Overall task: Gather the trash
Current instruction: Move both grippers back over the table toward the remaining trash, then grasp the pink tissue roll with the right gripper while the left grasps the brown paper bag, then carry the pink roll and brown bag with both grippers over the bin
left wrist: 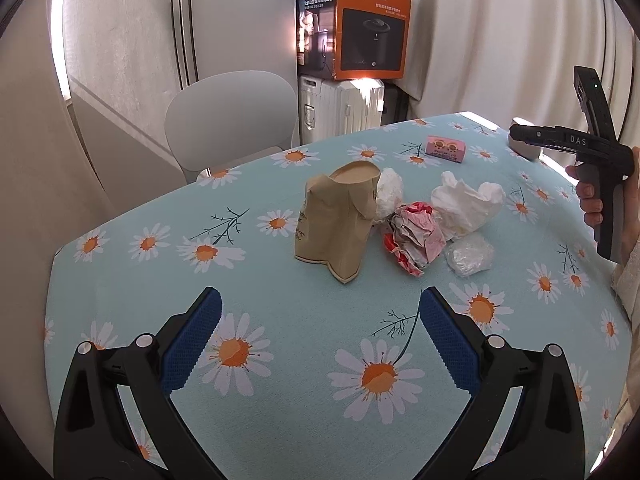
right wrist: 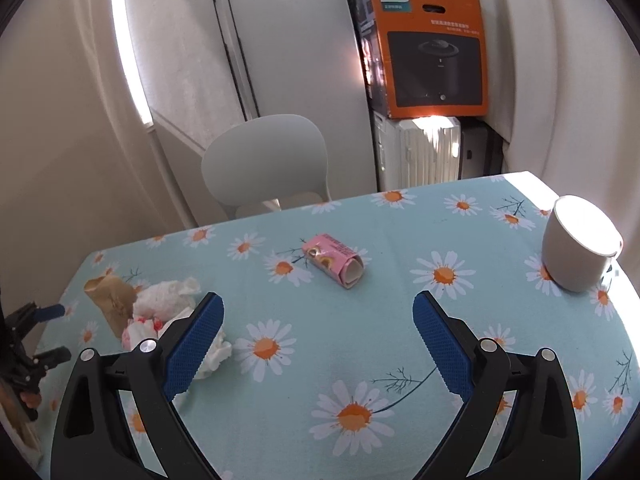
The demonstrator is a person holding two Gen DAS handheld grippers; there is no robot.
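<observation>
So both tools are hovering wide open, gripping nothing: left gripper (left wrist: 320, 320) facing the brown paper bag (left wrist: 336, 220) and crumpled wrappers (left wrist: 416, 236), right gripper (right wrist: 318, 328) facing the pink box (right wrist: 334, 258). I'm guessing collecting hasn't started; next needs a reach forward. Bare tablecloth (right wrist: 400, 216) ahead, far edge beyond.

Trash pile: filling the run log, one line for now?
left tool open | right tool open | paper bag upright | trash pile untouched

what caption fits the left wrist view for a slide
Open left claw faces a brown paper bag and crumpled wrappers on the daisy tablecloth.
</observation>
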